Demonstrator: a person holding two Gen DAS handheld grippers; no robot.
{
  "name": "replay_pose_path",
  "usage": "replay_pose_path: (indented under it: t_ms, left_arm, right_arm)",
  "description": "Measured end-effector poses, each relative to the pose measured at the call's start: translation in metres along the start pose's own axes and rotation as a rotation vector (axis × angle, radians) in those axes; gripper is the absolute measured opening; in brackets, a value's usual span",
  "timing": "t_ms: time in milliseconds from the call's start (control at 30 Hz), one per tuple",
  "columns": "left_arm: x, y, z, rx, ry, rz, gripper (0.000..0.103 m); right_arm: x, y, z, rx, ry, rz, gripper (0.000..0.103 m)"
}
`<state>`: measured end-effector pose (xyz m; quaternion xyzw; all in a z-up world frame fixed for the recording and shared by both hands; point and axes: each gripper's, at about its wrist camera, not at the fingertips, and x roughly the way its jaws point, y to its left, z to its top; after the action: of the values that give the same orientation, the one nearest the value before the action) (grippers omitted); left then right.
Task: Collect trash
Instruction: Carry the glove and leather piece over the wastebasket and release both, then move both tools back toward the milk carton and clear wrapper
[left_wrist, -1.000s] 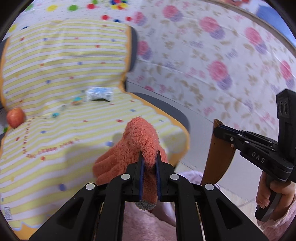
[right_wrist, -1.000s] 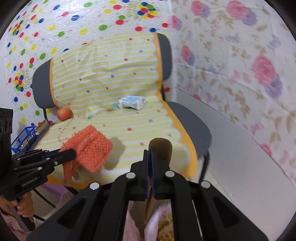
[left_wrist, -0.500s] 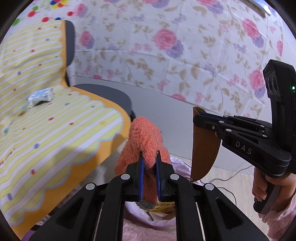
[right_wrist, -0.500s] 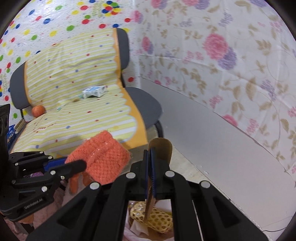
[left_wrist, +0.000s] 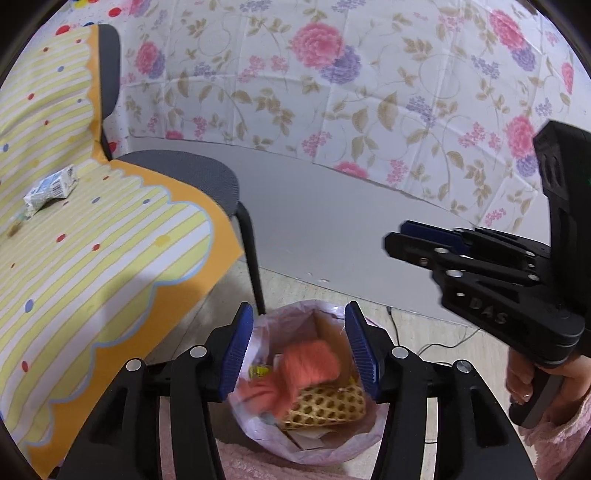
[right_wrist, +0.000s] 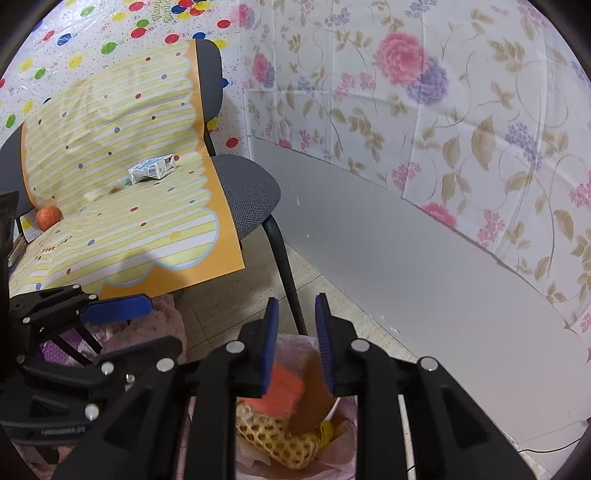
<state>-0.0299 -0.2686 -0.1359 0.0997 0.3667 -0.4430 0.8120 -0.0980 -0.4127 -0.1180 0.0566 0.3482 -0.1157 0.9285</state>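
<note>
My left gripper (left_wrist: 300, 352) is open and empty above a bin lined with a pink bag (left_wrist: 255, 332). An orange knitted glove (left_wrist: 308, 365) lies blurred inside it, on yellow foam netting (left_wrist: 328, 404). My right gripper (right_wrist: 295, 341) is open and empty over the same bin (right_wrist: 343, 428); the glove (right_wrist: 284, 391) and a brown cardboard piece (right_wrist: 314, 387) show between its fingers. The right gripper also shows at the right of the left wrist view (left_wrist: 417, 240). A crumpled blue-white carton (right_wrist: 153, 169) lies on the chair's striped cover (right_wrist: 122, 221).
An orange fruit (right_wrist: 48, 217) sits at the cover's left edge. A black chair leg (right_wrist: 286, 280) stands just behind the bin. A grey baseboard and floral wall run along the right. A cable (left_wrist: 436, 345) lies on the floor.
Both grippers moved right from over the chair to above the bin and opened. The orange glove and the brown cardboard piece dropped into the bin.
</note>
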Motion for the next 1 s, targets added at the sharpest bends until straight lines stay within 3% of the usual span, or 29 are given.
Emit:
replay_pose_path:
  t_ms: [333,467,567,667,1000]
  left_arm:
    - [-0.038,0.040,-0.011,-0.081,-0.037,0.121,0.053]
    - [-0.066,0.055,-0.013,-0.108,-0.080,0.185,0.053]
    - [-0.085,0.069,-0.014,-0.136,-0.105,0.232,0.054]
    - [-0.105,0.087,-0.016,-0.177,-0.137,0.277,0.064]
    - [-0.147,0.171,-0.017,-0.311,-0.185,0.471,0.067]
  right_arm:
    - [-0.023,0.018,0.008,0.013,0.000,0.070,0.021]
    - [-0.031,0.036,0.017,-0.006,-0.014,0.108,0.034]
    - [-0.032,0.053,0.026,-0.027,-0.019,0.143,0.036]
    - [-0.028,0.068,0.035,-0.044,-0.020,0.175,0.040]
    - [0.004,0.133,0.066,-0.135,0.000,0.266,0.054]
